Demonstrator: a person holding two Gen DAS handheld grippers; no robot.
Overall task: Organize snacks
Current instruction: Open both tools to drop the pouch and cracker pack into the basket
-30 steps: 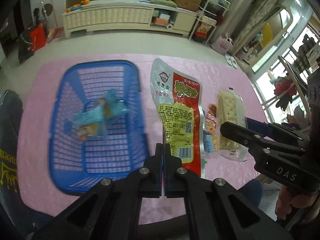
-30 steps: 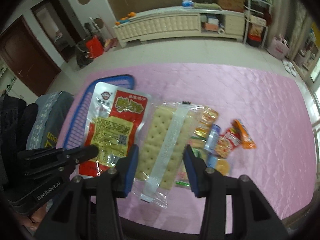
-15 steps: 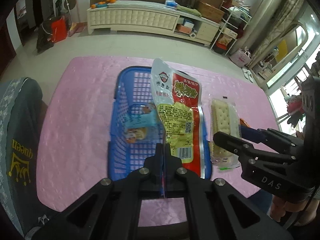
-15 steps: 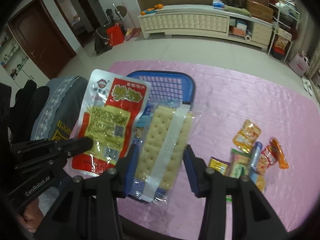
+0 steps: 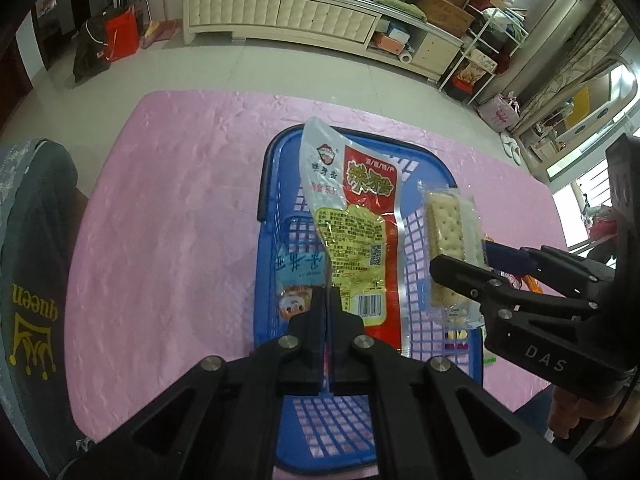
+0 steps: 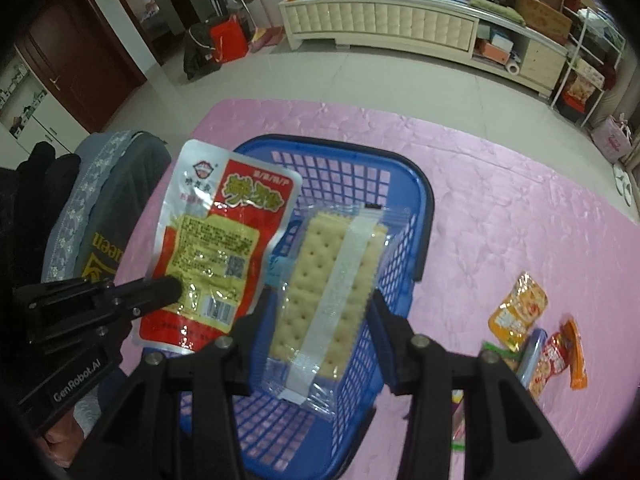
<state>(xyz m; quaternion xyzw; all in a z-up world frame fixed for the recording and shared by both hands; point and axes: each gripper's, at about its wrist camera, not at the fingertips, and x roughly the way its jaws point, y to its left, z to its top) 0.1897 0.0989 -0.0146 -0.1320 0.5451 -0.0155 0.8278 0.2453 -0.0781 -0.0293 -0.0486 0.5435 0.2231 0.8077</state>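
Your left gripper (image 5: pixel 327 300) is clamped tight on the red pouch (image 5: pixel 360 216), held over the blue basket (image 5: pixel 276 184). Your right gripper (image 6: pixel 320 312) pinches the cracker pack (image 6: pixel 320 276) between wide-set fingers, also above the basket. Loose snacks (image 6: pixel 536 336) lie at 4 o'clock on the pink cloth (image 6: pixel 500 208).

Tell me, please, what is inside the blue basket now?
Inside the blue basket lies a light blue snack packet on the mesh floor. The held red and yellow pouch and cracker pack hang above it, covering part of the floor, so more may be hidden.
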